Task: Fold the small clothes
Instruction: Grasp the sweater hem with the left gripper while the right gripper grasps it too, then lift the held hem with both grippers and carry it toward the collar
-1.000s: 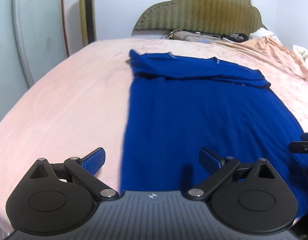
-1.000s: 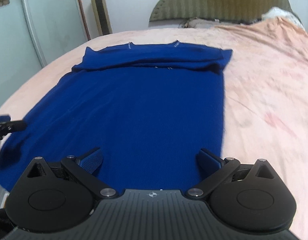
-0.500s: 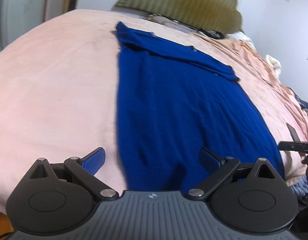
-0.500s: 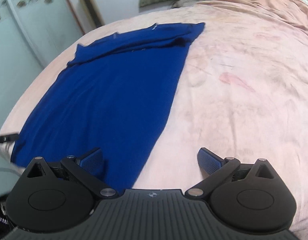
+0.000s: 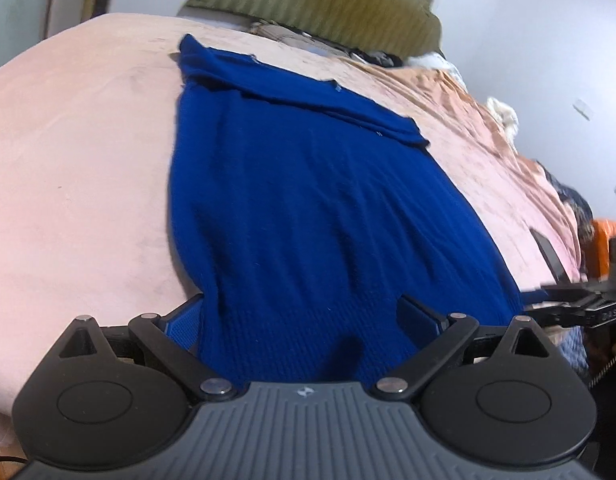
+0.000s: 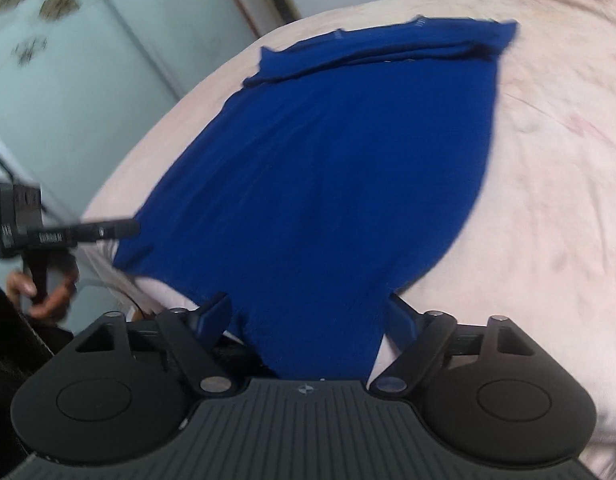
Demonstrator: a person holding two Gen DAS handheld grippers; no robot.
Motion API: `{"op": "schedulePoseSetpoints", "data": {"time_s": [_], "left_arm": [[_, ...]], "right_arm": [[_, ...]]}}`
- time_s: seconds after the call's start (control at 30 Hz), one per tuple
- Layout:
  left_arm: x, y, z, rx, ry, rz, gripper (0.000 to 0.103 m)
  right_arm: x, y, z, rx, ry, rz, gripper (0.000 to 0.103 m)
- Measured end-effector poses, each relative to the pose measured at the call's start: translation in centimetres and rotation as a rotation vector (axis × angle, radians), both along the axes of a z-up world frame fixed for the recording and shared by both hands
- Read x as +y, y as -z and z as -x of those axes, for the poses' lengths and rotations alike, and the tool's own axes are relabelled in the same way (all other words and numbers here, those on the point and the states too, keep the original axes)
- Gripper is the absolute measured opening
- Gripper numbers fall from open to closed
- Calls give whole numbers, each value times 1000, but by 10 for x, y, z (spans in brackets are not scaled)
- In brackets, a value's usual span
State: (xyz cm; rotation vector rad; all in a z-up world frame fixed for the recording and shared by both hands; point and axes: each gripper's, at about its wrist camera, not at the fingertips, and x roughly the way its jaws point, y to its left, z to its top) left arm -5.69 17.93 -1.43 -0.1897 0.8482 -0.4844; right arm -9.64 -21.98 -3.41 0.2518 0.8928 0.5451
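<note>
Left jaws: the left gripper stands with jaws wide apart, the near hem of the blue sweater lying between them; the pads do not press on it.
Right jaws: the right gripper has jaws apart that have just been closing, with the sweater's near right corner between them; no pad clearly bites the cloth.
Hem: the knitted rib band runs across the near edge, slightly bunched at both grippers.
Long axis: the sweater runs lengthwise away from both cameras, hem near, neck end far, toward the headboard.
Far end: a folded band of cloth lies across the top, from one side edge to the other.
Look: plain deep blue knit, mostly flat, with soft ripples near the hem; the edges are blurred.
Place: it lies on the pink bedspread of the bed, the near hem at the bed's edge.
Other gripper seen: in the right wrist view the left gripper reaches in from the left, held by a hand, its tips at the sweater's left edge.
Count: one sweater, two grippers, one bed.
</note>
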Motion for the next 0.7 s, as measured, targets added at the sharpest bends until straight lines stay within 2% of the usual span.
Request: {"op": "schedulePoseSetpoints", "data": {"time_s": [0.03,0.07,0.1,0.13,0.17,0.23,0.3,0.4,0.57,0.7], "left_arm": [[-3,-1,1,-3,14,-16,84],[-6,-2,2,-8,23,-42,65],[-8,-2,3,-12,22,-75,54],[-8,-2,2,-7,12,-92,32],[-7,-2,1,7,3,-90,18],[0,-2,-1,33,-16,-52,15],[-2,-7,1,14,-18,-59,14],[-13,-25,5,-70,2,-67,14],[-27,-66,-3,-258,-16,-61,14],[-32,-90,-30,-316,-77,-74,14]], "right_arm": [[5,-1,0,-10,-5,24,70],[7,-3,1,-16,-7,38,56],[8,-4,1,-18,1,47,24],[7,-3,0,-13,13,50,15],[4,-2,0,-9,23,33,16],[2,-2,1,-12,33,17,16],[1,-4,0,-24,46,10,16],[-3,-16,-2,-78,67,-2,16],[-8,-53,-13,-240,108,-12,16],[-15,-75,-28,-343,165,13,16]]}}
